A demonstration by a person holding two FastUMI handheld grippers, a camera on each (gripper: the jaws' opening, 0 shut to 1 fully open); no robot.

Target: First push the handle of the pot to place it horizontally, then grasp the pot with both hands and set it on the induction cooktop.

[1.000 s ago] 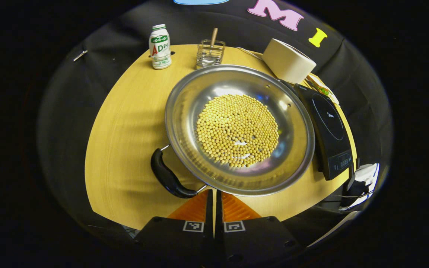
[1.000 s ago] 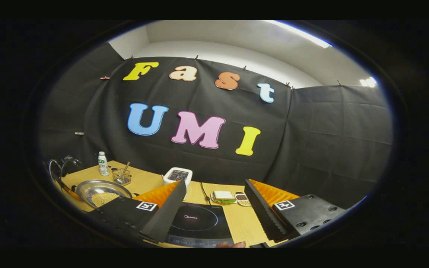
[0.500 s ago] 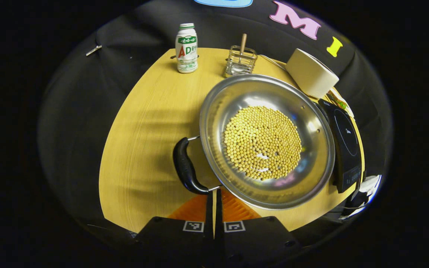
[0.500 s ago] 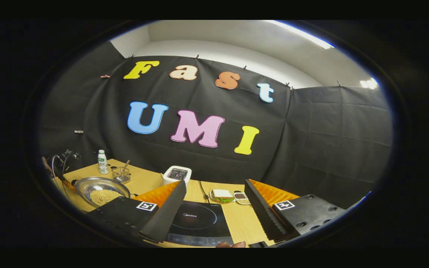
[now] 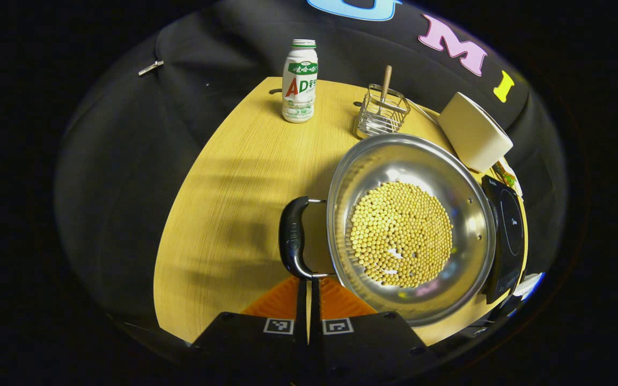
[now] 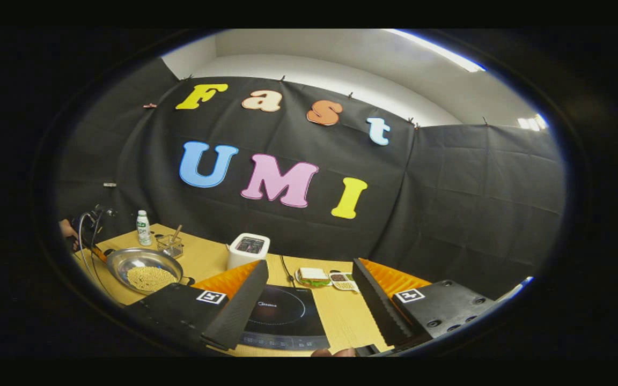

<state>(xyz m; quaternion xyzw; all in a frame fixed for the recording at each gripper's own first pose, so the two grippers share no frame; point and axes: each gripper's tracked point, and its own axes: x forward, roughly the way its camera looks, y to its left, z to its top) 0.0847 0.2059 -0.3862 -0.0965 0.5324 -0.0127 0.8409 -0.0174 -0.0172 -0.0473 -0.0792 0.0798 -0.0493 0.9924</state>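
A wide steel pot (image 5: pixel 470 203) holding yellow beans (image 5: pixel 401 235) sits on the wooden table (image 5: pixel 234 187). Its black handle (image 5: pixel 292 237) points toward me on the pot's left side. My left gripper (image 5: pixel 308 284) is shut with nothing in it, and its tips touch the near end of that handle. The black induction cooktop (image 5: pixel 508 228) lies just right of the pot. In the right gripper view, my right gripper (image 6: pixel 309 300) stands open above the induction cooktop (image 6: pixel 282 313), with the pot (image 6: pixel 121 260) far off to the left.
A milk bottle (image 5: pixel 299 80), a wire holder with a wooden stick (image 5: pixel 381 110) and a white appliance (image 5: pixel 474 131) stand at the table's back. A sandwich (image 6: pixel 311 276) and small dishes (image 6: pixel 341 279) lie behind the cooktop. A hand (image 6: pixel 67 230) with the other gripper is at the far left.
The left gripper's shut tips have pushed the handle's near end, and the pot has turned, so the handle now lies to the pot's left. The right gripper stayed open, barely shifting.
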